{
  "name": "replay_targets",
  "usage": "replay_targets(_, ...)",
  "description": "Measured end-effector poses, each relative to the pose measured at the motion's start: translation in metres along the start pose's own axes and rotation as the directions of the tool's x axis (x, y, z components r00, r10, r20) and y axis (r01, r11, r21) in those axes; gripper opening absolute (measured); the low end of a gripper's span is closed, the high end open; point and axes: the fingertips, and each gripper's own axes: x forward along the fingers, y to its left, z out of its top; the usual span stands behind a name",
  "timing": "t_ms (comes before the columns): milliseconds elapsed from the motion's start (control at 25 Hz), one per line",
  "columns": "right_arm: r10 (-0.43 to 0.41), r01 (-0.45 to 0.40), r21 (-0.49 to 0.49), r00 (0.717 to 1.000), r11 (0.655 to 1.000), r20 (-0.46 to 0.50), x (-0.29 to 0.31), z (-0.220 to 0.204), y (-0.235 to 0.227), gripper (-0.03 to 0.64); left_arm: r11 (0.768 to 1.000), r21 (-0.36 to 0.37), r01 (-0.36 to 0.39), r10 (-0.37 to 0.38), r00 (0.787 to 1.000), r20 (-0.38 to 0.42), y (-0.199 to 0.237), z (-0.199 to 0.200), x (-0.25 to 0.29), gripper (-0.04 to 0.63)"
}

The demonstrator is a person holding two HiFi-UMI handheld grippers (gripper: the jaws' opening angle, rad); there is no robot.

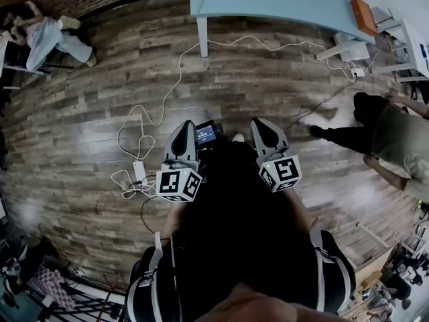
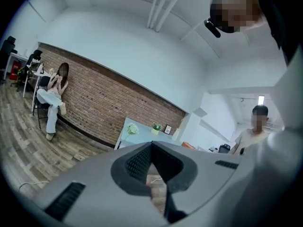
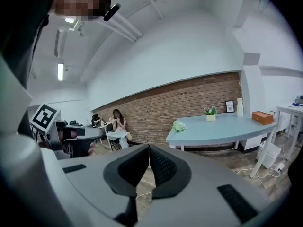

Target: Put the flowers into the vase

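Flowers (image 3: 179, 126) lie on blue table (image 3: 227, 126) beyond a white cable (image 1: 179, 66).

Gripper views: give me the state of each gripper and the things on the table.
left gripper: shut, empty.
right gripper: shut, empty.
flowers: lying loose at the table end.
potted plant: upright on the table.
white vase: upright, no flowers in it.

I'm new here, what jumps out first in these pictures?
The grey left gripper and right gripper hover shut and empty over a wood-plank floor. Ahead, a light blue table by the brick wall carries a pale bunch of flowers at its corner.
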Motion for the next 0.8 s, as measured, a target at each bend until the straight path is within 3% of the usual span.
replay_targets(320,0.034,-0.035,-0.035,0.999,0.999,-0.003,0.033,0.007,0.029,0.017,0.999,-0.032,0.003,-0.004,1.000,-0.027,0.040,0.010,0.009,0.017)
replay_targets(560,0.105,-0.107,-0.065,0.994,0.992,-0.033,0.055,0.016,0.033,0.017,0.997,-0.036,0.068,-0.068,0.998,-0.017,0.028,0.027,0.035,0.017)
replay_targets(680,0.215,-0.216,-0.070,0.976,0.974,-0.015,0.072,0.026,0.046,0.017,0.986,-0.028,0.167,-0.166,0.986,0.007,-0.001,0.041,0.058,0.017)
replay_targets(800,0.366,-0.367,-0.116,0.930,0.923,-0.029,0.093,0.032,0.070,0.017,0.963,0.010,0.270,-0.270,0.963,0.009,-0.033,0.051,0.084,0.017)
